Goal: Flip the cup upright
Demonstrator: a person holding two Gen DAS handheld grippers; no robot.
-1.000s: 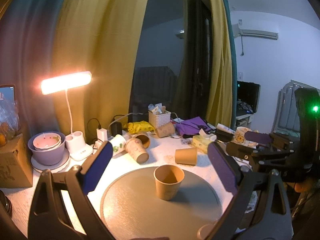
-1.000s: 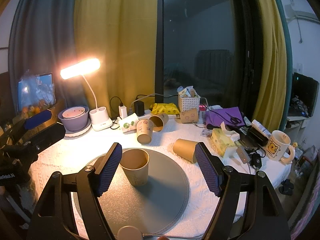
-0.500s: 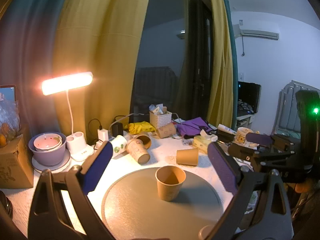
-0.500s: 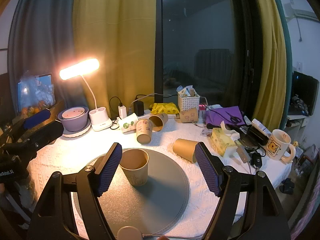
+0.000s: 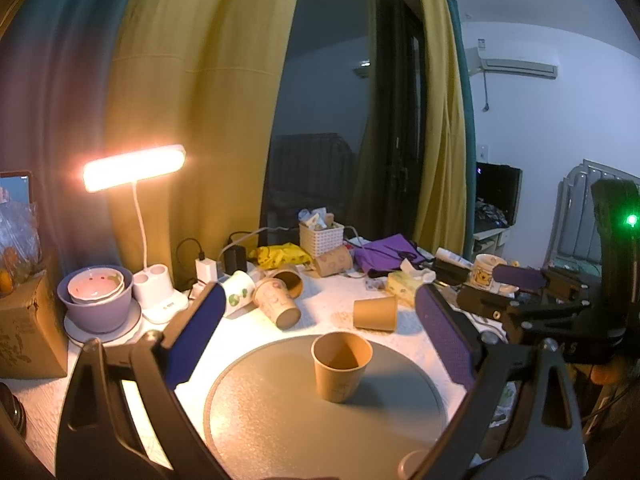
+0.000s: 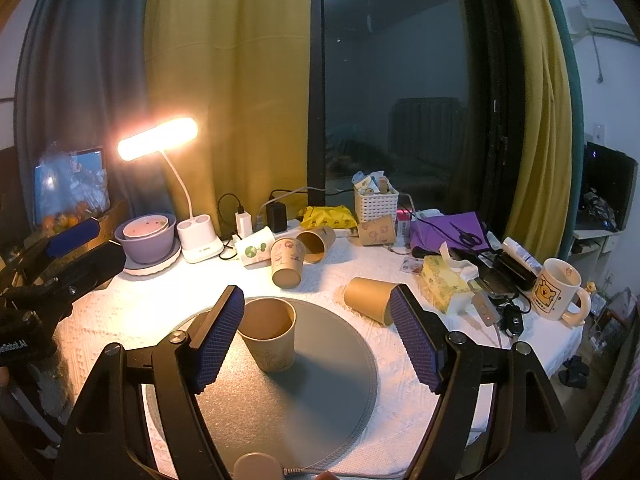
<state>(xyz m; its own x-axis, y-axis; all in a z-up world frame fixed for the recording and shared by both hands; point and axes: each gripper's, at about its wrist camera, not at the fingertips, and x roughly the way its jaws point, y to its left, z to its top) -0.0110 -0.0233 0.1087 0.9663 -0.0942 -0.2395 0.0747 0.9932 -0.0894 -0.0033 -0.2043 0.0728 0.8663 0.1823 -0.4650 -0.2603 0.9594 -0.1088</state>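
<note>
A brown paper cup [image 5: 341, 366] stands upright, mouth up, on the round grey mat [image 5: 280, 420]; it also shows in the right wrist view [image 6: 269, 335] on the mat [image 6: 320, 380]. My left gripper [image 5: 318, 340] is open and empty, held back above the mat with the cup between its wide jaws' line of sight. My right gripper [image 6: 316, 336] is open and empty, its left pad [image 6: 218, 334] just in front of the cup. Each gripper shows in the other's view, at the right edge [image 5: 520, 292] and the left edge [image 6: 64, 256].
Several paper cups lie on their sides behind the mat [image 6: 368, 300], [image 6: 286, 262], [image 6: 316, 240]. A lit desk lamp [image 6: 158, 144], purple bowls [image 6: 146, 236], a white basket [image 6: 376, 204], a tissue box [image 6: 444, 280] and a bear mug [image 6: 558, 286] crowd the white tablecloth.
Both grippers have drifted slightly; the cup stays upright on the mat and nothing was gripped or released.
</note>
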